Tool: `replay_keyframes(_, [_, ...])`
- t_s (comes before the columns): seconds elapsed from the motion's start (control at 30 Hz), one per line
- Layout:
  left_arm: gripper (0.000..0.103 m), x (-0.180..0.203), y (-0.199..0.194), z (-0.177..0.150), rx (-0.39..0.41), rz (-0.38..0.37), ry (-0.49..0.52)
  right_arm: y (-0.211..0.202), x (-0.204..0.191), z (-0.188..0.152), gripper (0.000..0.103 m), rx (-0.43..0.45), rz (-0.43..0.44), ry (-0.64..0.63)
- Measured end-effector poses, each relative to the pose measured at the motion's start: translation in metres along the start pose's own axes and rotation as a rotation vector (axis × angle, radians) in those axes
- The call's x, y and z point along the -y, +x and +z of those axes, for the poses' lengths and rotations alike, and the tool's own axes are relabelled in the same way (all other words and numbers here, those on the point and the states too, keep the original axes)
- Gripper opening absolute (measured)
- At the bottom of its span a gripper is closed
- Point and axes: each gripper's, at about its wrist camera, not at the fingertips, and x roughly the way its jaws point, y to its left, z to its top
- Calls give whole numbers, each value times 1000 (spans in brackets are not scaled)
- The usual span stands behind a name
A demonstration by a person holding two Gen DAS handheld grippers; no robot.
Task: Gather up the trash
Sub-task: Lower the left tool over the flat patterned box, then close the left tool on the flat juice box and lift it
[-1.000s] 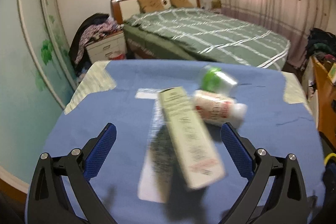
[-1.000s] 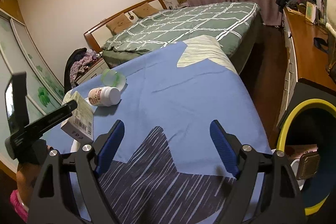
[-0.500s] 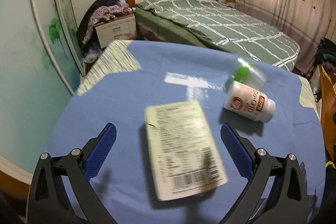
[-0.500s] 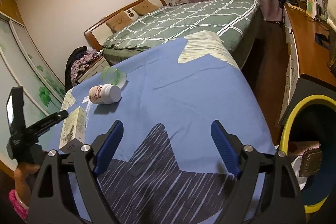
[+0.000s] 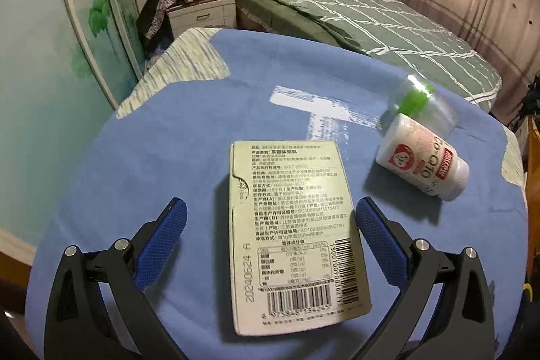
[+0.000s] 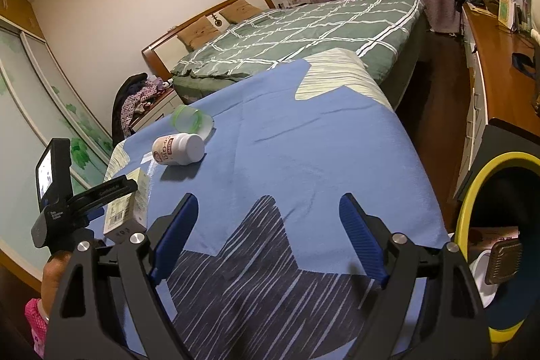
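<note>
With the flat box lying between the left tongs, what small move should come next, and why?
Probably lower the left tongs a little further and close them on the box. Their jaws stand open on either side of it without touching, and the box lies flat on the blue cloth, so its long edges are free. The bottle lies apart, out of the way.

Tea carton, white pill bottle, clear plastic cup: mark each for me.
Tea carton [image 5: 293, 235]: left wrist view, middle of its printed back panel.
White pill bottle [image 5: 422, 162]: left wrist view, on its label.
Clear plastic cup [image 6: 189, 120]: right wrist view, on its side wall.
</note>
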Motion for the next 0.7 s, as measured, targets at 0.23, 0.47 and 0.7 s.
replay_keyframes(0.23, [99, -1, -2, -2, -12, -34, -18, -1, 0, 0, 81, -3, 1, -1])
replay_keyframes(0.47, [99, 2, 6, -7, -41, -93, -28, -1, -1, -1, 81, -6, 5, -3])
replay_keyframes(0.7, [89, 15, 18, -9, -58, -60, 27, -1, -1, 1, 81, -8, 5, -1])
